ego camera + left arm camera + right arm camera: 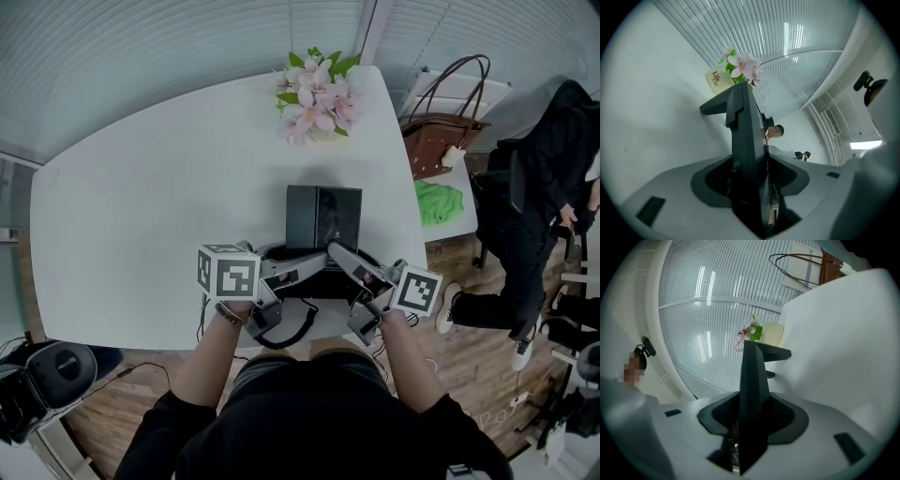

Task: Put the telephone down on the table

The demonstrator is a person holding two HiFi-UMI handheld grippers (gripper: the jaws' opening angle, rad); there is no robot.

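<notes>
Plainly the white desk [141,206] takes up most of the head view. The black phone [323,217] sits at its near edge, right in front of the person, with its back panel raised toward the far side. It looks to be down on the desk or all but down, so the task seems close to finished.

Both tools come in low from the near side and meet at the phone's front, one on each side. That is likely to share the weight and keep the body level while it is set down. The right tool [339,255] is clamped on a thin black edge of the phone, which fills the space between its pads. The left tool [315,260] stands wider about a like edge, with a slit showing beside it, so I judge its hold loose. The coiled cord [295,330] hangs slack off the desk edge below the tools.

The tools cover the phone's front, so what lies there cannot be made out, nor whether its base truly touches the desk. Each gripper view shows the phone only edge-on
</notes>
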